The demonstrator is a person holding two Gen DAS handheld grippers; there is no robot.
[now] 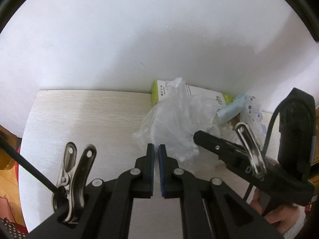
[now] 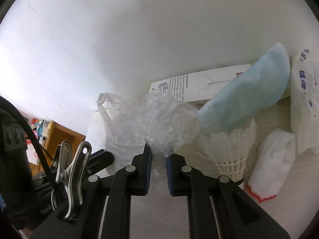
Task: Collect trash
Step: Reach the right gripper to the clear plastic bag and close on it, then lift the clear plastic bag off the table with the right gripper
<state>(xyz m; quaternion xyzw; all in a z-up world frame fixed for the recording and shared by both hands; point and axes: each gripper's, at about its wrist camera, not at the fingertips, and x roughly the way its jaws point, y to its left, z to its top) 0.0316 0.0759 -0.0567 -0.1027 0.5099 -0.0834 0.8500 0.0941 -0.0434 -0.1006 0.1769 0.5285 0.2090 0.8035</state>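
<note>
A crumpled clear plastic bag (image 1: 173, 119) (image 2: 151, 115) lies on the pale wooden table (image 1: 79, 115) near the wall. My left gripper (image 1: 156, 147) is shut, its blue pads pinching the bag's near left edge. The right gripper (image 2: 159, 151) is shut on a fold of the same bag, and film shows between its pads. In the left wrist view the right gripper (image 1: 199, 139) comes in from the right into the bag. In the right wrist view, the left gripper (image 2: 105, 156) shows at the bag's left side. Other trash sits nearby: a blue face mask (image 2: 245, 91) and a white shuttlecock (image 2: 231, 151).
A white box with green ends (image 1: 157, 93) leans on the wall behind the bag. A white wrapper with a red edge (image 2: 273, 159) and a white packet with blue print (image 2: 305, 99) lie at the right. A wooden shelf (image 2: 59, 137) stands beyond the table's left edge.
</note>
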